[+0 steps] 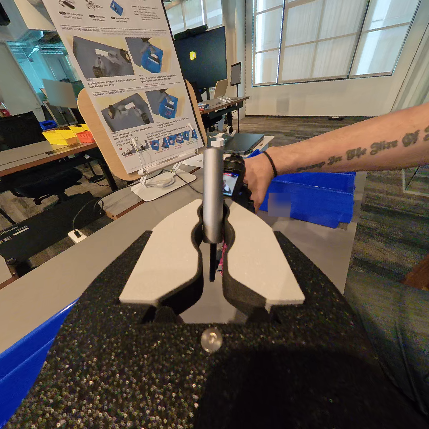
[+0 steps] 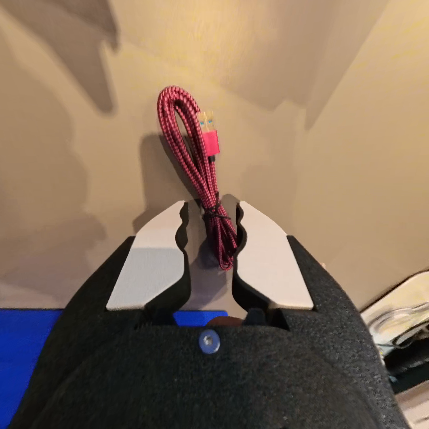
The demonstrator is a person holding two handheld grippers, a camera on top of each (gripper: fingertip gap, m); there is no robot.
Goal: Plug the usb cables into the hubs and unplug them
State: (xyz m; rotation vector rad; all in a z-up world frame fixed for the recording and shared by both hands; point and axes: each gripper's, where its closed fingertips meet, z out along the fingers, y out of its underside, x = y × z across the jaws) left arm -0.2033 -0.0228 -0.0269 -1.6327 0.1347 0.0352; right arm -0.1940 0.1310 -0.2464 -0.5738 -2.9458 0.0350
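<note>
- Left gripper (image 1: 212,222): jaws pinching a grey bar-shaped hub (image 1: 212,190), standing upright between the pale fingers (image 1: 171,253); its dark lead (image 1: 212,262) is hanging down through the gap below.
- A white plug (image 1: 217,142) is sitting in the hub's top end.
- A sliver of red braid is showing beside the lead, inside the right finger; can't tell what it's attached to.
- Right gripper (image 2: 212,206): jaws spread, sitting loosely around a bundled red braided usb cable (image 2: 185,148); the bundle is leaning on the right finger (image 2: 267,255), with a clear gap to the left one.
- A black tie (image 2: 212,214) is cinching the bundle at the fingertips. The red plug (image 2: 210,141), with its gold tip, is pointing away from the camera along the loop's right side.
- The cable is lying on a tan surface (image 2: 301,116); that view is motion-blurred, so finer contact is hard to call.
- Left wrist view, further out: a hand (image 1: 255,183) is gripping the other gripper's handle just right of the hub, near the counter's (image 1: 92,250) far edge.
- A blue bin (image 1: 313,197) is sitting at the counter's far right corner; another blue bin edge (image 1: 27,362) is showing at the near left.
- An instruction sheet on a stand (image 1: 130,92) is standing at the far left of the counter, with a closed laptop (image 1: 243,142) behind the hub.
</note>
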